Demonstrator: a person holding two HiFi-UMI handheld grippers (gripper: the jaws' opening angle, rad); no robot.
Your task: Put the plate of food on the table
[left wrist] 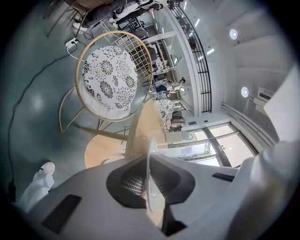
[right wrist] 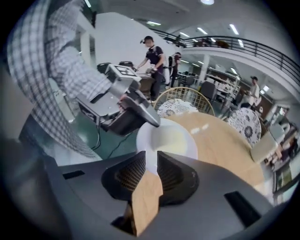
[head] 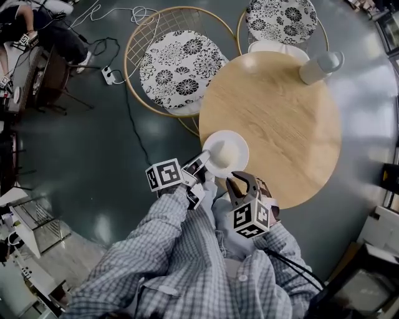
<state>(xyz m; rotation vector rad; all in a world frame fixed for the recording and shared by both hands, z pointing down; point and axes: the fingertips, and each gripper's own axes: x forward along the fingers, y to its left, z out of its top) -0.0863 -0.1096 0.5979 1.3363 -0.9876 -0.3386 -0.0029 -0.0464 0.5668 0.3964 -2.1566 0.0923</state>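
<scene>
A white plate (head: 225, 152) with a pale mound of food is at the near-left edge of the round wooden table (head: 280, 118). My left gripper (head: 204, 161) is shut on its left rim. In the left gripper view the plate (left wrist: 149, 159) stands edge-on between the jaws of that gripper (left wrist: 149, 180). I cannot tell whether the plate rests on the wood. My right gripper (head: 239, 182) hovers just below the plate at the table's near edge. In its own view the right gripper (right wrist: 151, 161) has its jaws almost together with nothing held, facing the plate (right wrist: 168, 140).
A white bottle-like container (head: 321, 65) lies at the table's far right. Two wire chairs with floral cushions (head: 181, 68) (head: 280, 19) stand behind the table. A power strip and cables (head: 111, 75) lie on the dark floor at left. People stand in the background (right wrist: 152, 56).
</scene>
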